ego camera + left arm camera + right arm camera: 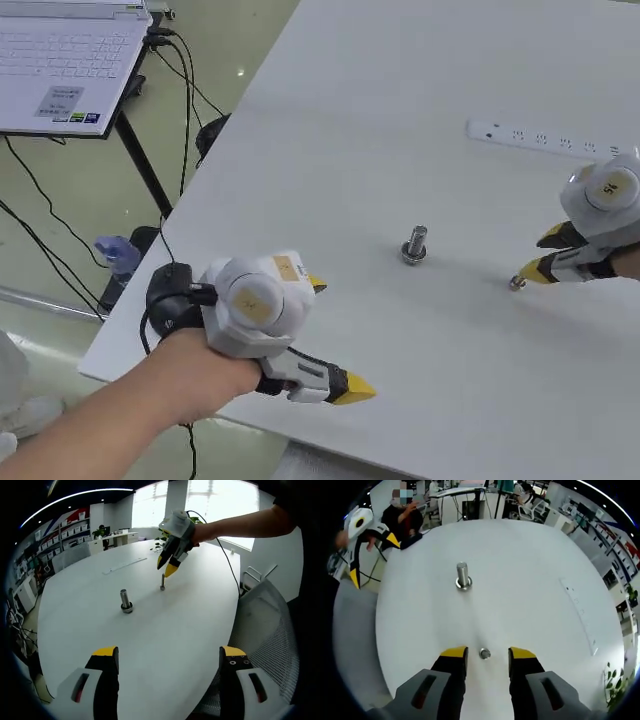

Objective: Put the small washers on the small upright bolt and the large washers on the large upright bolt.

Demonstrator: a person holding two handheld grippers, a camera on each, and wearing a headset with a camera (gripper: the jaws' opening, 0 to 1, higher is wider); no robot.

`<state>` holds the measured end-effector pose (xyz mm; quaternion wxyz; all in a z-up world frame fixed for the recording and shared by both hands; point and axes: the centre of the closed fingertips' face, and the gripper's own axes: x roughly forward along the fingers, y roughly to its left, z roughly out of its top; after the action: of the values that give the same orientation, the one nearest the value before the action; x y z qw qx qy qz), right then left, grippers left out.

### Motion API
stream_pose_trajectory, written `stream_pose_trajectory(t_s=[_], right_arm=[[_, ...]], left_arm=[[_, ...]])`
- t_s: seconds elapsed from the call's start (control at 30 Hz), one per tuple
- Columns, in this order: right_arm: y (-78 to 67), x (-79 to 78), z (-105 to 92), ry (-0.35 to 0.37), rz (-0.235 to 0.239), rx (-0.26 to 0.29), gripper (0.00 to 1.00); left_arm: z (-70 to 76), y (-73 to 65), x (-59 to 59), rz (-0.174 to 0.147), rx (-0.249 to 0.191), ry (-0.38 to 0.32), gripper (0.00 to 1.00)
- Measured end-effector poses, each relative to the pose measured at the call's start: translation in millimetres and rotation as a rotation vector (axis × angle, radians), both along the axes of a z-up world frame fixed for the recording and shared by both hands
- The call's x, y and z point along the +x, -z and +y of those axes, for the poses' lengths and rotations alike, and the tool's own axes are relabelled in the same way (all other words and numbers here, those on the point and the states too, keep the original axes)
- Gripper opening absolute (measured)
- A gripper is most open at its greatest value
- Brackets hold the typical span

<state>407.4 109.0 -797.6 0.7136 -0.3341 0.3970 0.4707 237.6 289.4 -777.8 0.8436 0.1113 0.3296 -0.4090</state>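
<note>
My right claw [488,656] sits low over the bench [400,120], jaws part open. It straddles the small bolt [484,653] without touching it, and I cannot tell whether a washer is on it. To do this step well, I judge I should stay centred on the small bolt and travel straight along its axis, so a jaw cannot tip it. The large bolt [463,577] stands upright, well apart. My left claw [169,652] hangs wide open and empty above the bench's near edge.
</note>
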Motion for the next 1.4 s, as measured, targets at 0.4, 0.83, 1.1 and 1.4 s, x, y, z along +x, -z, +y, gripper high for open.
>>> stream_pose_trajectory(t_s=[0.4,0.83,1.1,1.4], right_arm=[[-46.4,-19.4,-13.8,0.1,-0.057,0.231,0.42],[-83.5,-51.8,-35.6,0.232,-0.096,0.489,0.54],[-85.1,-71.9,-49.7,0.3,-0.106,0.548,0.65],[-70.0,-98.7,-56.3,0.322,-0.082,0.599,0.77]], left_arm=[[1.4,-1.6,-0.2,-0.004,-0.006,-0.022,0.82],[-1.0,-14.8,4.6,-0.024,-0.041,-0.063,0.82],[0.3,-24.1,5.6,-0.021,-0.1,-0.122,0.82],[0.9,-31.2,4.1,-0.037,-0.121,-0.148,0.83]])
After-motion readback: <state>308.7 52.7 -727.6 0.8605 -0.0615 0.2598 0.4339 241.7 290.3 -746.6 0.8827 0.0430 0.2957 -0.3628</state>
